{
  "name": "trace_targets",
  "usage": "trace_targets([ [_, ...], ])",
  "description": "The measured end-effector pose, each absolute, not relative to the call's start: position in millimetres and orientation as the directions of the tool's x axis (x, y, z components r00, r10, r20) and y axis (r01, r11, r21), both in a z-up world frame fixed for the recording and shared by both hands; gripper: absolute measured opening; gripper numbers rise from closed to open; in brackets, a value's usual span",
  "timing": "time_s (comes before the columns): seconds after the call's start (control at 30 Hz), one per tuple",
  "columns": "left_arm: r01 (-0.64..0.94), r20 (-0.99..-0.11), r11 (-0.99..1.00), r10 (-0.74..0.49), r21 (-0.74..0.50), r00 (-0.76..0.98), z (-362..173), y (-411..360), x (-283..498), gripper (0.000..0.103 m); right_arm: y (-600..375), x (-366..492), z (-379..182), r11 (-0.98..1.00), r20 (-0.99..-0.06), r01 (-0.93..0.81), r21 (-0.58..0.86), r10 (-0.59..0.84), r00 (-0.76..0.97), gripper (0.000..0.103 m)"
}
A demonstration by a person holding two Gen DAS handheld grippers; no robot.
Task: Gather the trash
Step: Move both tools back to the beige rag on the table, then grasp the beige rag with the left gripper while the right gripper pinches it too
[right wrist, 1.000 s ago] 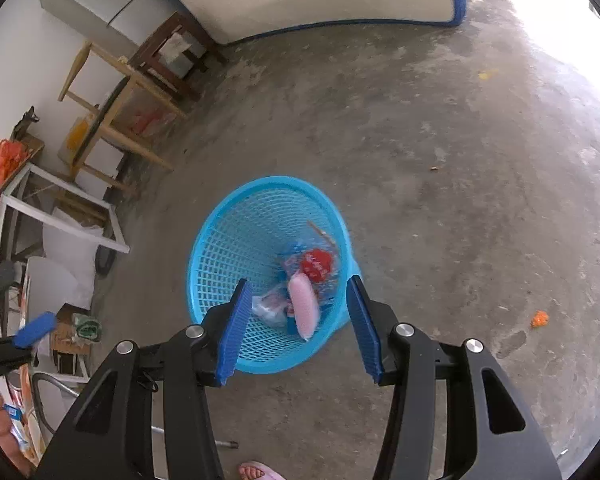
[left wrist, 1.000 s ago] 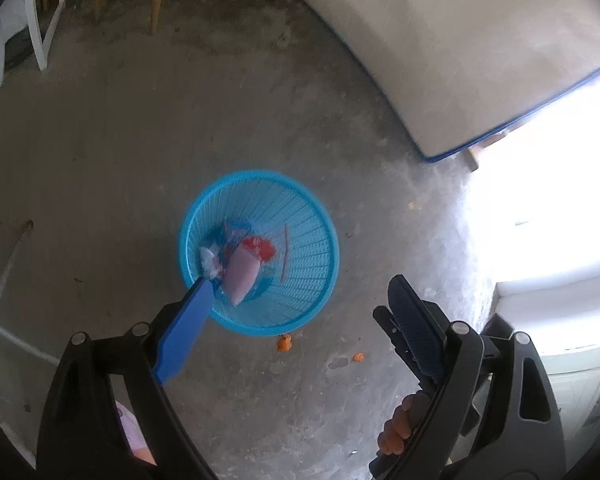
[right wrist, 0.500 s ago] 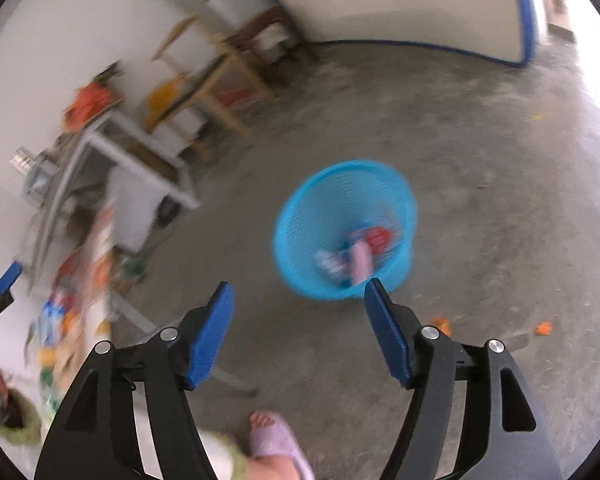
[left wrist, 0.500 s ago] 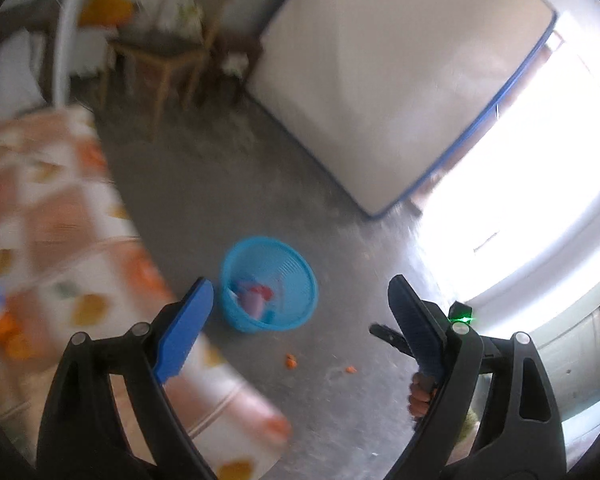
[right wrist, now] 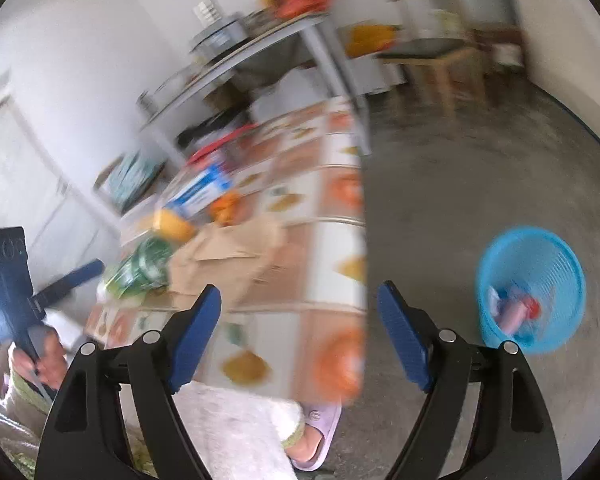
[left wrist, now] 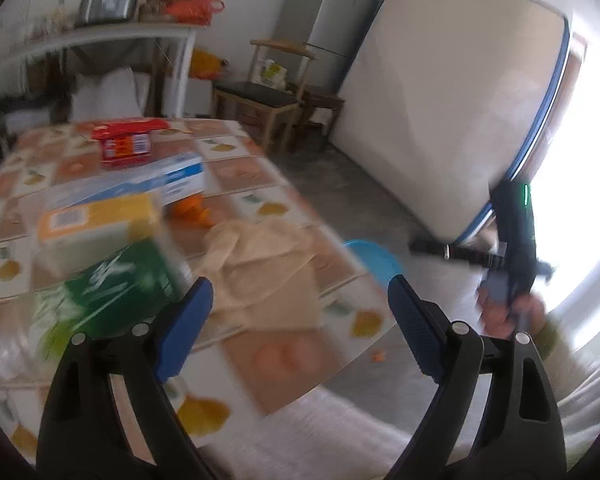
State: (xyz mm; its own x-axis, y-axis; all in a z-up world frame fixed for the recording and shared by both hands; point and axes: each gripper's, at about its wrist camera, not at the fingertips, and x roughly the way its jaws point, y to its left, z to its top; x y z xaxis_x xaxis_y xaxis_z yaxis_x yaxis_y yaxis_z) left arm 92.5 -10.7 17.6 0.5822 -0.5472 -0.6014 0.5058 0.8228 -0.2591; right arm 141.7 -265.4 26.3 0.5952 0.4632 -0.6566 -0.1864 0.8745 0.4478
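Note:
My left gripper (left wrist: 298, 284) hangs open and empty over a table with a fruit-patterned cloth (left wrist: 240, 160). On the cloth lie a crumpled brown paper bag (left wrist: 260, 252), a green packet (left wrist: 120, 280), a yellow box (left wrist: 96, 220), a blue-and-white box (left wrist: 148, 182), a red box (left wrist: 126, 142) and orange peel (left wrist: 190, 208). My right gripper (right wrist: 298, 290) is beside the table's edge, its jaws opening with nothing between them. The blue mesh basket (right wrist: 532, 288) stands on the floor to its right with wrappers inside. The picture is blurred by motion.
A mattress (left wrist: 440, 100) leans on the wall beside a fridge (left wrist: 332, 12). A wooden chair (left wrist: 276, 96) and a cluttered white rack (left wrist: 100, 36) stand behind the table. A slippered foot (right wrist: 316, 432) is near the table's corner. An orange scrap (left wrist: 378, 356) lies on the floor.
Both views have swung up from the blue basket on the floor to the table top. The right jaws have spread wider. The left jaws stay wide.

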Motion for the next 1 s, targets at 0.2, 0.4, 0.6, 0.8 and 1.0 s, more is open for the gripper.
trace_targets([
  [0.2, 0.514, -0.649, 0.853, -0.441, -0.089, 0.62, -16, -30, 73, 0.061, -201, 197, 27, 0.891, -0.731, -0.259, 0.373, 0.454, 0.51, 0.078],
  [0.4, 0.528, -0.681, 0.849, -0.406, -0.035, 0.609, -38, -44, 75, 0.035, -178, 247, 10, 0.91, -0.786, -0.206, 0.359, 0.414, 0.458, 0.053],
  [0.6, 0.518, -0.694, 0.855, -0.384, -0.019, 0.609, -50, -46, 80, 0.032, -166, 269, -21, 0.906, -0.835, -0.173, 0.387, 0.423, 0.352, 0.02],
  [0.8, 0.496, -0.717, 0.868, -0.36, -0.023, 0.597, -56, -42, 91, 0.032, -155, 247, -22, 0.897, -0.851, -0.227, 0.379, 0.434, 0.295, 0.009],
  [1.0, 0.488, -0.747, 0.872, -0.308, 0.025, 0.589, -66, -44, 92, 0.032, -152, 218, -22, 0.877, -0.856, -0.266, 0.4, 0.461, 0.233, 0.007],
])
